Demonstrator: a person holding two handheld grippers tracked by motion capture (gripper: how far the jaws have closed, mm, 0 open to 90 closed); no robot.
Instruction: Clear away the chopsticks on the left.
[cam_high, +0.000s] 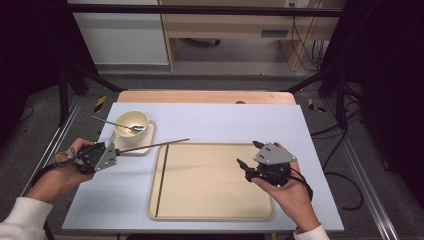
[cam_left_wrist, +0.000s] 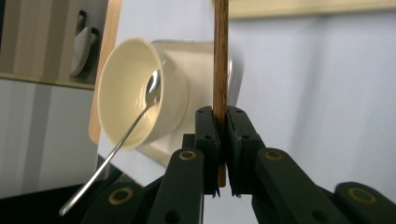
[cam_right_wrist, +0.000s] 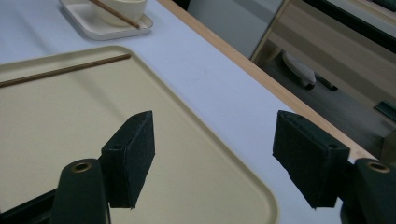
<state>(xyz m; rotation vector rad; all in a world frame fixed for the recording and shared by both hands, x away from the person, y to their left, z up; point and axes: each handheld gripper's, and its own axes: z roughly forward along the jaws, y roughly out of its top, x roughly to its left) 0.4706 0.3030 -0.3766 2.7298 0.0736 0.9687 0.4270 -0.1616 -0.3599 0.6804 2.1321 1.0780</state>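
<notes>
High view: left gripper (cam_high: 114, 151) clamps one chopstick (cam_high: 155, 145) beside the bowl (cam_high: 131, 123), tip over the tray (cam_high: 210, 215) edge. Right gripper (cam_high: 249, 159) jaws apart above tray; second chopstick (cam_high: 162, 180) lies inside.

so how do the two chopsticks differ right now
The chopstick in the left claw is clamped at its end and held off the table, pointing right, its tip above the tray's far left corner; the chopstick on the tray lies flat and untouched. The held one runs roughly across the table, while the lying one runs front to back along the tray's left side. Both are thin, dark brown sticks.
</notes>
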